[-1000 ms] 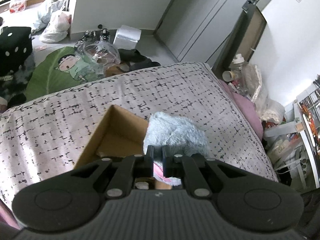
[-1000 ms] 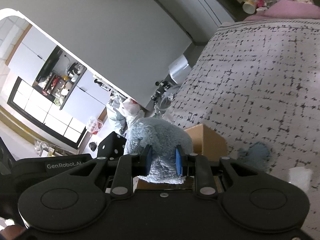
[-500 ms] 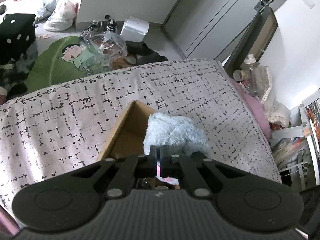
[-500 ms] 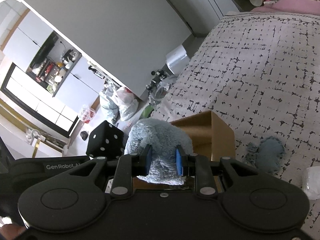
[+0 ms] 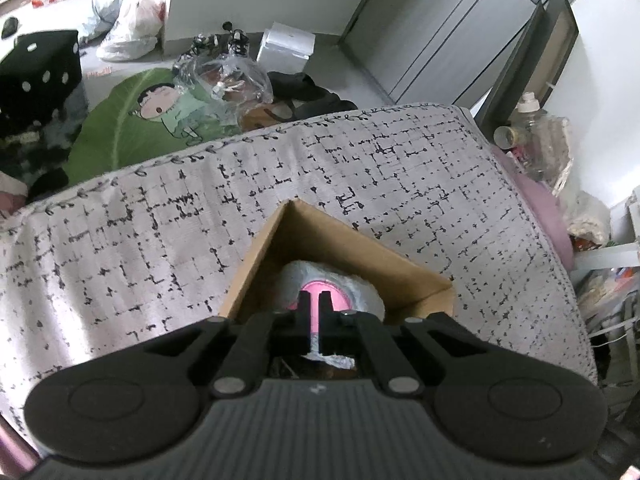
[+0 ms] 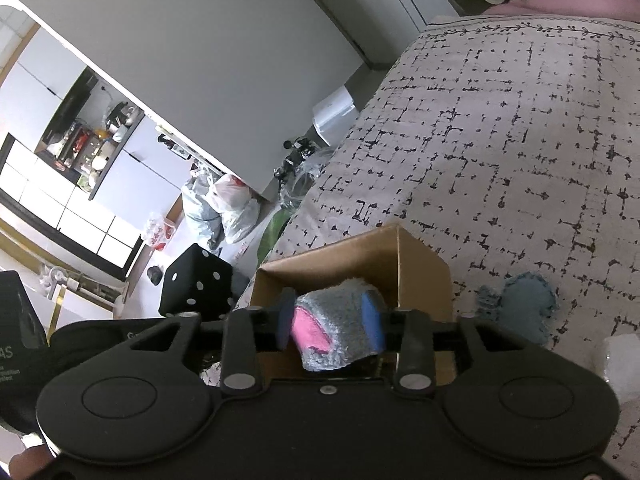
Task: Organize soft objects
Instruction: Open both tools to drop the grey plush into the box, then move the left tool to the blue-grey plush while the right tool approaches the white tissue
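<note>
A fluffy pale-blue plush with a pink patch (image 5: pixel 362 294) lies inside an open cardboard box (image 5: pixel 280 236) on the patterned bedspread. My left gripper (image 5: pixel 315 312) hangs over the box, its jaws nearly closed on the plush's pink part. My right gripper (image 6: pixel 331 322) is open, its blue pads on either side of the same plush (image 6: pixel 340 328) inside the box (image 6: pixel 420 276). A small blue fuzzy piece (image 6: pixel 528 300) lies on the bedspread right of the box.
The bedspread (image 5: pixel 400 168) ends at a far edge, with a green cartoon mat (image 5: pixel 152 120), bags and a black dice cube (image 5: pixel 36 72) on the floor beyond. A white object (image 6: pixel 622 356) lies at the right edge.
The plush has gone down from above the box into it. My right gripper's jaws have spread wider around it. Both grippers moved closer over the box.
</note>
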### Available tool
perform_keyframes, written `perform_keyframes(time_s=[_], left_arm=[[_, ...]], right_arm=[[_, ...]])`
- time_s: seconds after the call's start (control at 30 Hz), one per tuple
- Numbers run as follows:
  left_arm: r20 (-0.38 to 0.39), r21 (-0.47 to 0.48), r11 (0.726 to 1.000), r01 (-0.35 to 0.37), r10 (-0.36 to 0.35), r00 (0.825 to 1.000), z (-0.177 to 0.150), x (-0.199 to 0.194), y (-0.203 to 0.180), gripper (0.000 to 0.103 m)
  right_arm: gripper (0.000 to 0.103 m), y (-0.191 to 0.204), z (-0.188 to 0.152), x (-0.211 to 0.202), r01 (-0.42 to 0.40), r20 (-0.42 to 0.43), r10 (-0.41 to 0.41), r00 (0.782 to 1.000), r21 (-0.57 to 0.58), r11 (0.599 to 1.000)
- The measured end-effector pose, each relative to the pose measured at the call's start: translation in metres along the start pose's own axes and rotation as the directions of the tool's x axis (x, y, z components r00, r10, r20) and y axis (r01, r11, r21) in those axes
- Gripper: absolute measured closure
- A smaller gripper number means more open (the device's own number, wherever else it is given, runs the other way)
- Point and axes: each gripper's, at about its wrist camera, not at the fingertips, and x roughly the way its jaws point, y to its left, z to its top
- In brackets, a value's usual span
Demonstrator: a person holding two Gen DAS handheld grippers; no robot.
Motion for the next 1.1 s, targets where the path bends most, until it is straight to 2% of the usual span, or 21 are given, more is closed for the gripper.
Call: perform_keyframes(time_s=[0.13,0.23,0.33,0.4,0.47,0.6,0.83,1.1], left_arm=[[0.009,0.027,0.999,-0.019,0.019,1.000,0.000,-0.007,-0.007,0.099],[0.016,0.057,0.997,-0.044,0.043,0.999,-0.001,-0.014,-0.017,0.094],[0.040,0.099,0.993,-0.060,0.056,0.998,-0.005,-0.024,-0.028,0.077],[0.056,0.108,0.993,-0.054,0.048,0.997,-0.008,-0.031,-0.034,0.058],[0.075,0.109,0.993,-0.042,0.034,0.997,-0.012,-0.040,-0.040,0.049],[0.105,0.114,0.992,-0.052,0.040,0.994,-0.018,-0.053,-0.052,0.034],[0.129,0.136,0.990,-0.025,0.007,0.992,-0.028,-0.077,-0.070,0.026],[0.133,0.130,0.992,0.007,-0.024,0.991,-0.038,-0.094,-0.087,0.025]], right_arm=[[0.041,-0.001,0.002,-0.013,-0.014,0.013,0.014,1.000,-0.007,1.000],[0.038,-0.006,0.004,-0.024,-0.011,0.023,0.010,1.000,0.010,1.000],[0.026,-0.009,0.005,-0.037,-0.007,0.048,0.006,0.999,0.013,1.000],[0.020,-0.012,0.004,-0.047,0.003,0.071,-0.004,0.997,0.015,1.000],[0.013,-0.017,0.004,-0.057,0.013,0.089,-0.015,0.996,0.023,1.000],[0.008,-0.030,0.006,-0.075,0.026,0.112,-0.031,0.993,0.054,0.998],[0.004,-0.055,0.005,-0.097,-0.014,0.075,0.005,0.997,0.123,0.992],[0.000,-0.082,0.001,-0.125,-0.030,0.105,0.007,0.994,0.214,0.976]])
